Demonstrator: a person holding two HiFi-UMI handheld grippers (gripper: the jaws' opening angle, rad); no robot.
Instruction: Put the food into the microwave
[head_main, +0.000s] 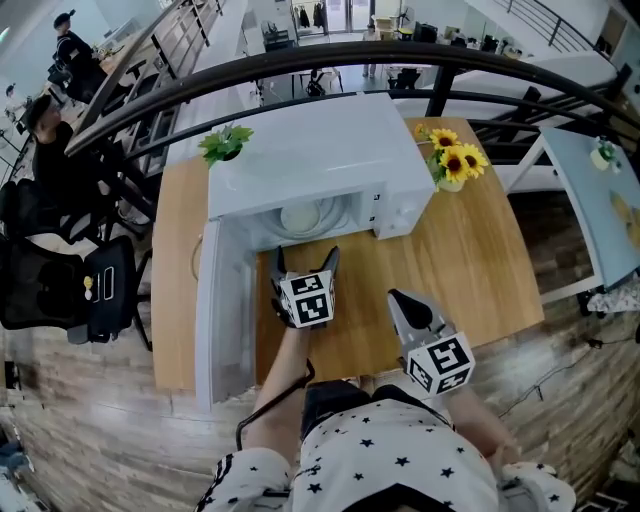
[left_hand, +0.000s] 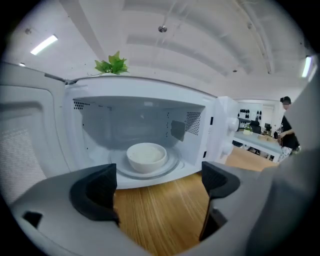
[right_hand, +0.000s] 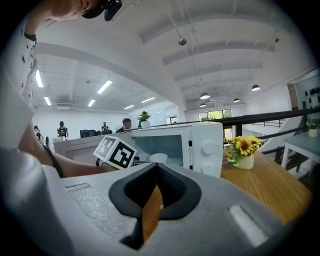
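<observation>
White bowl of food sits on the turntable inside the open microwave. Left claw hovers just before the microwave's opening, jaws apart and empty, bowl beyond them. Right claw, jaws together and empty, is over the desk, front-right of the microwave.

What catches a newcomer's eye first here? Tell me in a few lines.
The white microwave in the middle of the wooden table, its door standing wide open to the left, with a white bowl on the turntable inside. The left gripper is open and empty right before the opening; the right gripper is shut, nearer the person. Yellow sunflowers stand to the microwave's right.
</observation>
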